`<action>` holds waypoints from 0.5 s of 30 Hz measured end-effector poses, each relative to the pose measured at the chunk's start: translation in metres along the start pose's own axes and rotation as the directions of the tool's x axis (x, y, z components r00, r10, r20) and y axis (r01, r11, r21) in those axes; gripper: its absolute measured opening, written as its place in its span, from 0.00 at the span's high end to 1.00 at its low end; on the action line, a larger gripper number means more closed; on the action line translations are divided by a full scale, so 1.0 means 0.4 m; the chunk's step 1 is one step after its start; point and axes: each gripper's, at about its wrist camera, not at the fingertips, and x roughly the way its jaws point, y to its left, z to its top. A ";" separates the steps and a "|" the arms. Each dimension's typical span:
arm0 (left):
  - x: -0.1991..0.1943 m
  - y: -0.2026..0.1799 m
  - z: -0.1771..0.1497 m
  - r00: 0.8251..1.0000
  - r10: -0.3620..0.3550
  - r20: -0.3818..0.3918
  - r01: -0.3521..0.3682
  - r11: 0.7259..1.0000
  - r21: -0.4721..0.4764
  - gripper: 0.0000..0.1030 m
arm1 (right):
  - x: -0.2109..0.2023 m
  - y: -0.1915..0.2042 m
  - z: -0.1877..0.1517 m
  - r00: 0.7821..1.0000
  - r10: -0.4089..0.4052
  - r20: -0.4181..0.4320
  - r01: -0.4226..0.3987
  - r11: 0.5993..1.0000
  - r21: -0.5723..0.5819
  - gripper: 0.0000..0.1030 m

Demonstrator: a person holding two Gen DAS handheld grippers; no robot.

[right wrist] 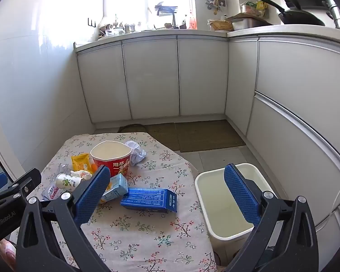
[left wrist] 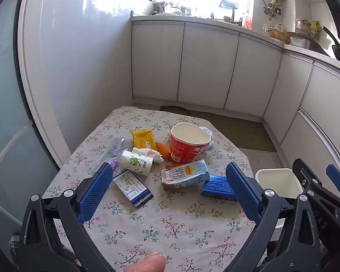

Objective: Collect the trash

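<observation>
Heaped toward the far half of the floral tabletop (left wrist: 170,226), presumably as litter for clearing: crushed clear bottle (left wrist: 115,151) at 10 o'clock, small white cup (left wrist: 136,162), yellow packet (left wrist: 141,138), red noodle bowl (left wrist: 189,144) at 12, light-blue milk carton (left wrist: 184,174), dark-blue carton (right wrist: 149,199) nearest the edge. Left gripper (left wrist: 170,188) and right gripper (right wrist: 167,192) both poised above, fingers spread fully, holding nothing. White bin (right wrist: 224,204) parked at 3 o'clock just beside the tabletop, likely for short drops.
</observation>
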 end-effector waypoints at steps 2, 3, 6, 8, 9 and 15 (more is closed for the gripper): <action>-0.001 0.001 0.000 1.000 -0.002 0.003 0.002 1.000 -0.004 0.07 | 0.001 0.003 -0.003 1.000 0.001 -0.004 -0.001 1.000 0.000 0.05; -0.001 0.002 0.000 1.000 -0.002 0.003 0.002 1.000 -0.005 0.07 | 0.002 0.005 -0.005 1.000 0.001 -0.006 -0.001 1.000 0.000 0.05; -0.004 0.008 0.000 1.000 -0.002 0.002 0.002 1.000 -0.009 0.07 | 0.006 0.010 -0.003 1.000 0.002 -0.009 -0.002 1.000 0.000 0.05; -0.007 0.015 0.000 1.000 -0.003 0.002 0.003 1.000 -0.012 0.07 | -0.003 -0.006 0.003 1.000 0.009 -0.009 -0.008 1.000 0.003 0.05; 0.003 0.012 -0.004 1.000 0.001 0.001 -0.001 1.000 -0.006 0.07 | -0.002 0.000 -0.003 1.000 0.008 -0.007 -0.008 1.000 0.001 0.05; 0.014 0.006 -0.011 1.000 0.003 -0.008 -0.003 1.000 0.000 0.07 | 0.003 -0.003 -0.008 1.000 0.008 -0.016 -0.008 1.000 0.007 0.05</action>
